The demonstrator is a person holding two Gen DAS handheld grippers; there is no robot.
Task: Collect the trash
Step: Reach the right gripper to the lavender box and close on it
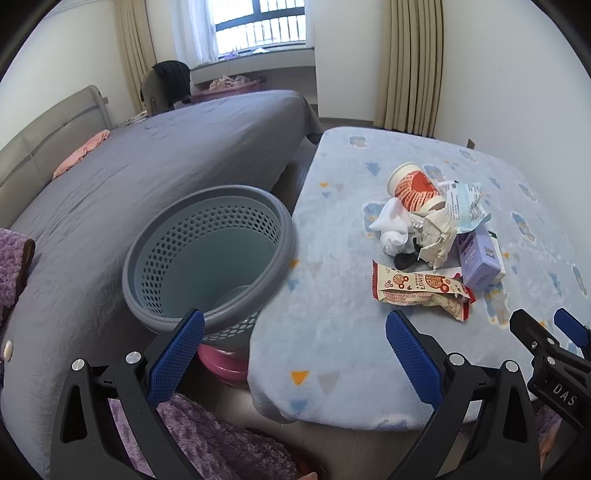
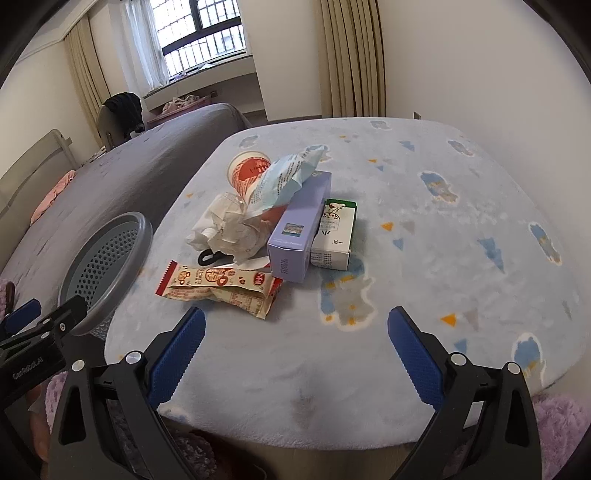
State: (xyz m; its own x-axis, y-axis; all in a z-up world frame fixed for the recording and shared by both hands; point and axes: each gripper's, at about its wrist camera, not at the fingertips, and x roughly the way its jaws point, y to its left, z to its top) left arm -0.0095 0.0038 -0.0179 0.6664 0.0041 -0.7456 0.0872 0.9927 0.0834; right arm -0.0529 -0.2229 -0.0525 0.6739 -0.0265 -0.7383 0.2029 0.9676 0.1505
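While both grippers gape empty, left gripper (image 1: 295, 354), right gripper (image 2: 295, 354), crinkled wrappers (image 2: 221, 286) centre frame on fleecy surface (image 2: 424, 266), perforated plastic basket (image 1: 207, 251) left.

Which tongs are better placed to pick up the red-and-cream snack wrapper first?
Probably the right tongs: open, with the red-and-cream snack wrapper just ahead. The left tongs, also open, sit nearer the grey perforated bin.

A home bedroom: a bed (image 1: 147, 166) with a grey sheet, beige curtains (image 1: 410, 62) beside a barred window (image 1: 262, 26), and a chair (image 1: 162, 88) draped with dark clothes.
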